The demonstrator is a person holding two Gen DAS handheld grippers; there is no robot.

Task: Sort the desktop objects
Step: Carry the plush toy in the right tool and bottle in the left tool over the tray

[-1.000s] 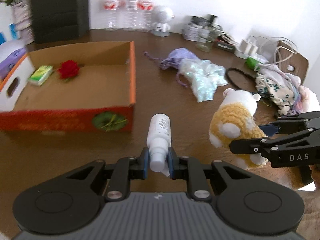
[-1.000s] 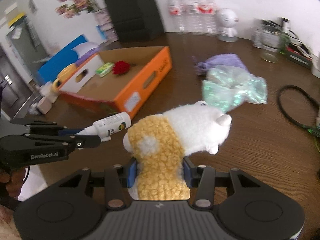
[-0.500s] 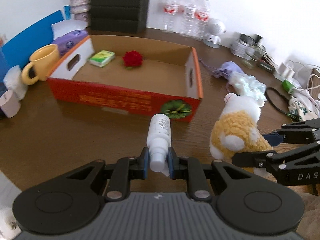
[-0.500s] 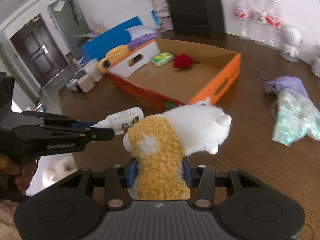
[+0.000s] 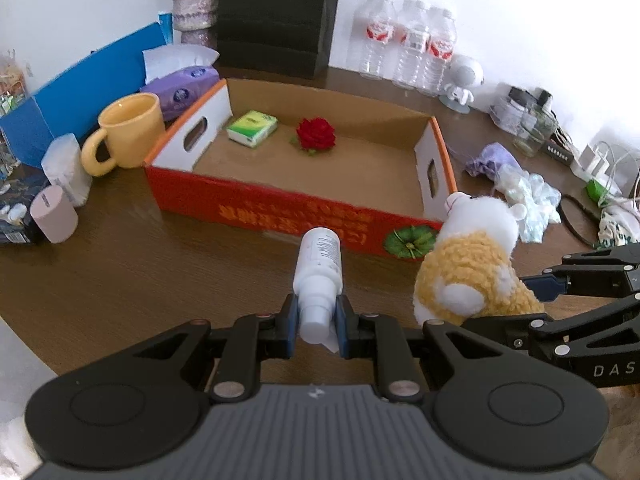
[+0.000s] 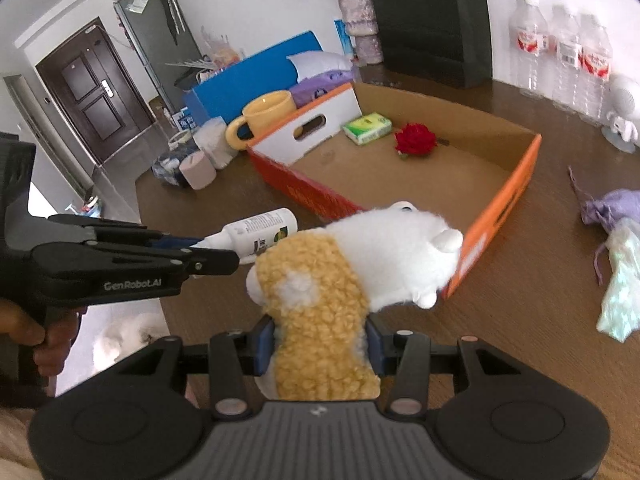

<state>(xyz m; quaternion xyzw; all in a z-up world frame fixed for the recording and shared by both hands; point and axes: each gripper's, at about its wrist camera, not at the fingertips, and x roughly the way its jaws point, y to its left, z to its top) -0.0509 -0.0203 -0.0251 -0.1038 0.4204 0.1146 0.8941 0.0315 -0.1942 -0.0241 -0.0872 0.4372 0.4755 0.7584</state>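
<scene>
You're carrying both loads: left tool (image 5: 316, 322) gripping white plastic spray bottle (image 5: 319, 264), right tool (image 6: 320, 344) gripping yellow-white plush toy (image 6: 340, 272). Next: clearing the red-orange cardboard box (image 5: 280, 208) near wall at frame centre, then releasing inside.

Three water bottles (image 5: 406, 50), one mug (image 5: 130, 132), one rose (image 5: 316, 135), two claws (image 5: 316, 320)

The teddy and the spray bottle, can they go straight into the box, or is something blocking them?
Only the box's red front wall stands between the spray bottle, the teddy and the box floor. Both must go over it.
</scene>
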